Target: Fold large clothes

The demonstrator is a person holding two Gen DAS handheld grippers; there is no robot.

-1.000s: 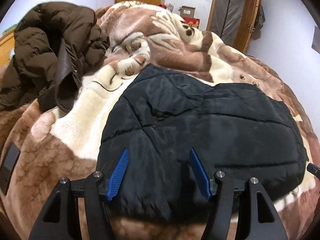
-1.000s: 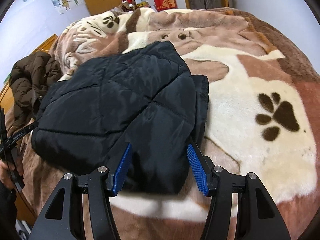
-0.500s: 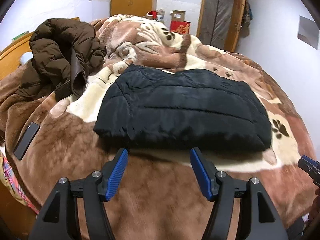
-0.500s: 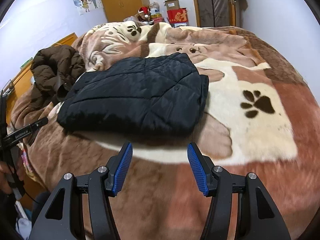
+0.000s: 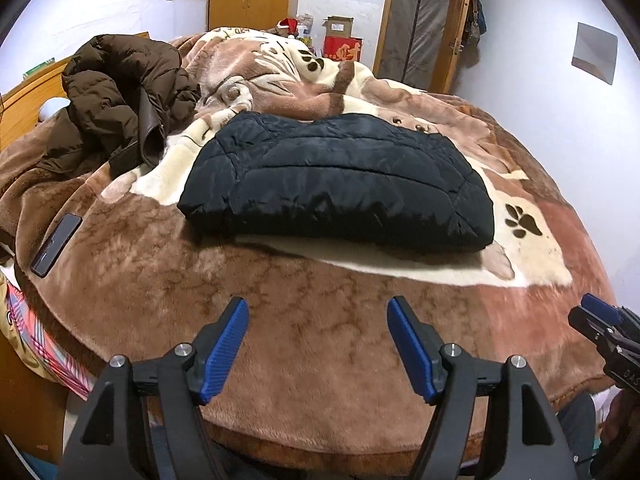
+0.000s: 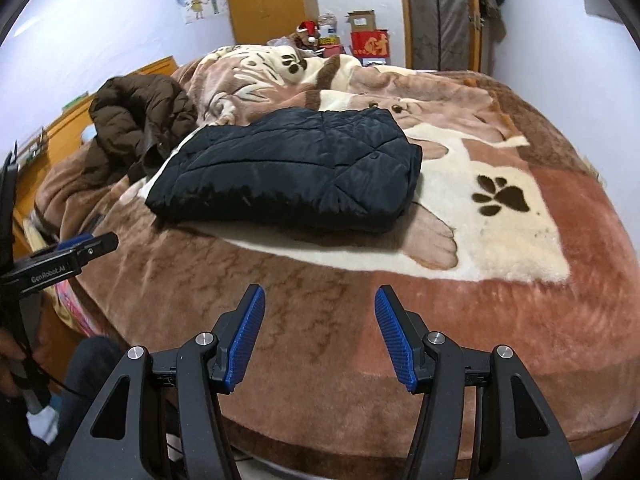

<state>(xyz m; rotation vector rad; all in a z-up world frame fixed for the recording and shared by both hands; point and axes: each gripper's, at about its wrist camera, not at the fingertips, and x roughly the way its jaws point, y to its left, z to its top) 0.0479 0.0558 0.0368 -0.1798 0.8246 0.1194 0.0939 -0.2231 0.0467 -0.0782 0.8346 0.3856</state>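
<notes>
Folded black jacket [image 5: 336, 184] on blanket [image 5: 280, 320], left gripper [image 5: 318, 344] jaws opening, empty

A bedroom in a home, seen from the foot of a large bed.

A bed fills most of the view, covered by a plush brown and cream blanket [image 5: 328, 320] printed with paw marks and a cartoon animal. A folded black padded jacket [image 5: 340, 184] lies on it, and a rumpled brown puffy coat [image 5: 120, 92] is heaped near the wooden headboard [image 5: 24, 100]. A dark phone [image 5: 56, 245] rests on the blanket. Behind the bed stand a wooden wardrobe [image 6: 268, 0], a wooden-framed door [image 5: 424, 24] with bags hung beside it, and cardboard boxes, one red [image 6: 370, 46], by pale walls. A cartoon poster of two children [image 6: 202, 2] is stuck on the wall.
</notes>
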